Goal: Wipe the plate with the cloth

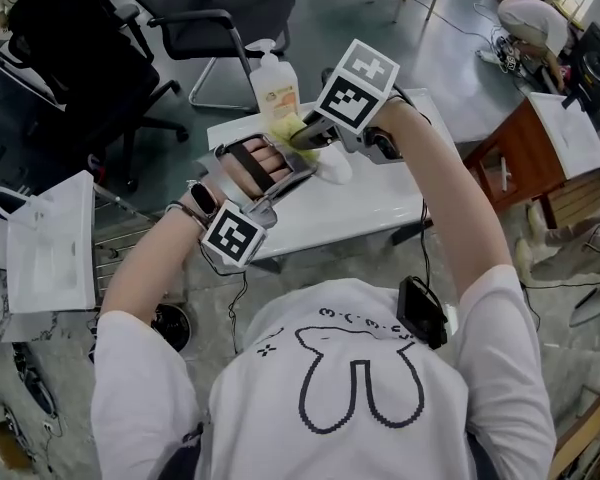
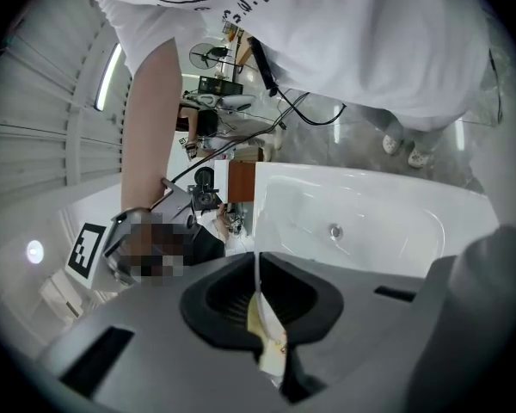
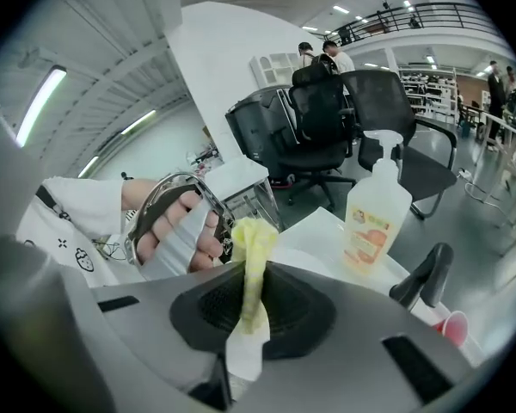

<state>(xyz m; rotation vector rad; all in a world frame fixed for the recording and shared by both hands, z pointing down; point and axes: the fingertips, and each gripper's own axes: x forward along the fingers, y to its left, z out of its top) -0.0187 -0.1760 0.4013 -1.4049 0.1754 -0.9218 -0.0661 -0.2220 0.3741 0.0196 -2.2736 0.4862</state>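
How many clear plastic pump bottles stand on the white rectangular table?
1. The clear plastic pump bottle stands at the white rectangular table's far edge; others may be hidden.

Head view looks steeply down over the person (image 1: 360,388), tabletop (image 1: 380,208) at 12 o'clock. Left gripper view looks closely past the left claw (image 2: 260,304) back at the person. Right gripper view looks past the right claw (image 3: 251,291) outward, sharing the bottle (image 3: 377,218) with the head view.

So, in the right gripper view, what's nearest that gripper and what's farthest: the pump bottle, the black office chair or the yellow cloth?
1. yellow cloth, clamped in the right gripper itself.
2. pump bottle, right of it on the white table.
3. black office chair, on the floor beyond the table.
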